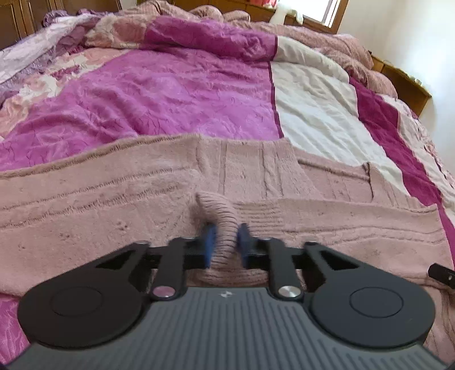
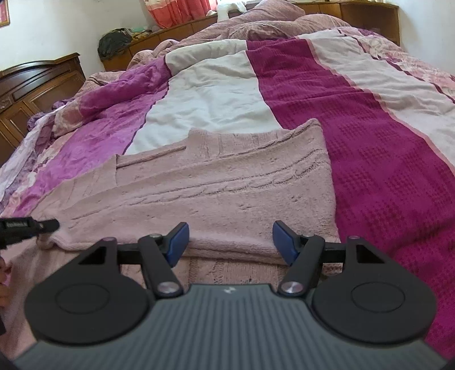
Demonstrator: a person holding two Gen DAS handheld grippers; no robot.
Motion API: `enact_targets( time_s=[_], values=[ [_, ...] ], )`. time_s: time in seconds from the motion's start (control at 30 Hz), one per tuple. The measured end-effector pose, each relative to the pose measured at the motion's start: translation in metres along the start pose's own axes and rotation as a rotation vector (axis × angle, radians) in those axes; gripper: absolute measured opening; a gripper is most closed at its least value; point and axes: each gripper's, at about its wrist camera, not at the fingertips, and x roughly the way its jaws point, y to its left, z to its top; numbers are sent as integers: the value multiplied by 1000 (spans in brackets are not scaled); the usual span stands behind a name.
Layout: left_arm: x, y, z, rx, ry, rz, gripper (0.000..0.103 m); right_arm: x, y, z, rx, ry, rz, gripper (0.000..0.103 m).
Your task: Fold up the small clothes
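Sweater [image 1: 113,199]: pink knit, lying flat on the bedspread [image 1: 170,94], partly folded; I see its near edge doubled over in the right wrist view.
Left gripper [image 1: 224,242]: my blue pads are clamped on a ribbed cuff or hem of the sweater, which stands up between them.
Right gripper [image 2: 230,242]: fingers wide apart, just over the folded near edge, holding nothing.
Writing: only a small logo on each gripper body; I cannot read it.
Hard to see: the other gripper shows only as a black tip at each frame edge.

Bright daylight from window [image 1: 330,12], soft shadows, strong fisheye bending at edges, slight motion blur
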Motion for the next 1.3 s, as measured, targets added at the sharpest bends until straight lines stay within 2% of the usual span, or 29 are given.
enact_targets(
  time_s=[0.07,0.17,0.27,0.33,0.37,0.47,0.5,0.63,0.73,0.8,0.97,1.3],
  values=[
    [-9,-3,2,27,-46,32,13,-3,3,1,-12,-11,5,67],
    [-13,-15,3,148,-108,134,13,-5,3,0,-21,-19,10,67],
    [6,-18,2,211,-28,161,14,1,-2,-4,-5,-1,-3,66],
    [11,-19,-1,234,-27,182,21,4,-6,-6,13,3,8,66],
    [10,-19,-2,240,-37,197,29,3,-7,-6,19,2,12,66],
    [4,-14,-2,200,-31,198,47,-1,-7,-3,25,2,11,66],
    [2,-11,-2,178,-28,190,50,-3,-7,-2,26,-3,8,67],
    [-14,-3,-5,127,-36,177,55,-10,-12,-3,43,-27,-8,67],
    [-10,-4,-13,173,-14,216,58,-3,-19,-7,68,-7,-11,66],
    [-8,-5,-17,194,-20,234,64,0,-20,-9,68,-6,-9,66],
    [-17,-1,-18,159,-24,235,66,-6,-20,-7,78,-6,-5,66],
    [-75,15,-19,54,-71,256,70,-34,-11,1,103,-13,39,67]
  ],
)
